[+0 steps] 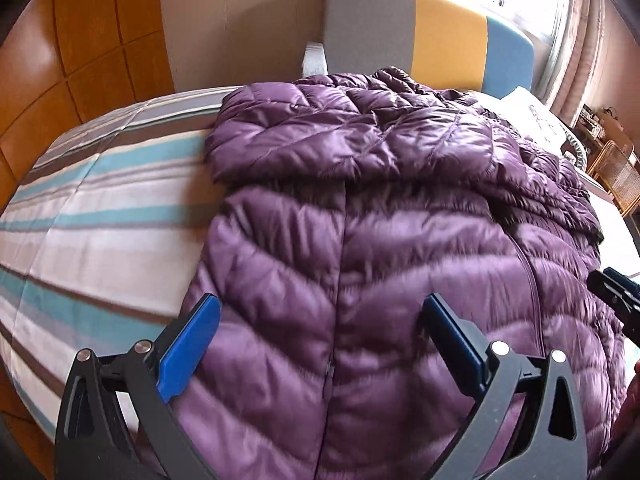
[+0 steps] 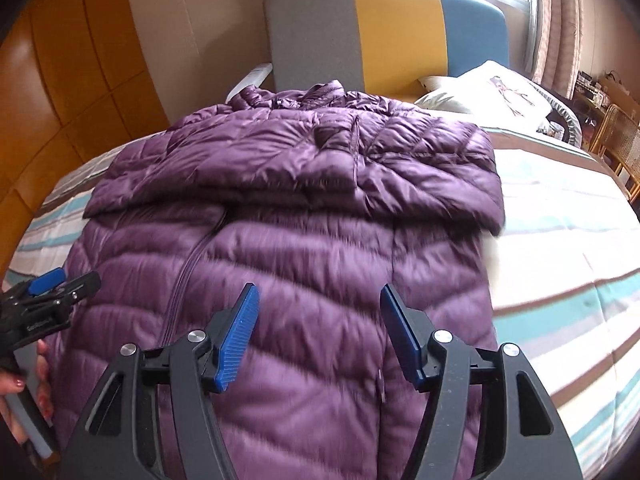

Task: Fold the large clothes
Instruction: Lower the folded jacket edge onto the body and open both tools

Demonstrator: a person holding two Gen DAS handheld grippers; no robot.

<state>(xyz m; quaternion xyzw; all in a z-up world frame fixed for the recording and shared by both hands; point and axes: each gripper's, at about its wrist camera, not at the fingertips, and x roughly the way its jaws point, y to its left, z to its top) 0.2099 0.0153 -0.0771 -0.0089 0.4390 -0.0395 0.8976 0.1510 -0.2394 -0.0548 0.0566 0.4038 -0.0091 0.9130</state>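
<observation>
A purple quilted puffer jacket (image 1: 360, 248) lies on the striped bed, zipper up, with both sleeves folded across its chest. It also shows in the right wrist view (image 2: 304, 240). My left gripper (image 1: 320, 304) is open and empty, hovering over the jacket's lower left part. My right gripper (image 2: 318, 294) is open and empty, hovering over the jacket's lower right part. The right gripper's tip shows at the right edge of the left wrist view (image 1: 616, 292). The left gripper shows at the left edge of the right wrist view (image 2: 52, 292).
The striped bedspread (image 1: 92, 216) extends left of the jacket and also right of it (image 2: 560, 240). A grey, yellow and blue headboard (image 2: 384, 32) stands behind. A white pillow (image 2: 492, 88) lies at the far right. Wooden wardrobe panels (image 1: 80, 40) stand left; rattan furniture (image 2: 616, 140) stands right.
</observation>
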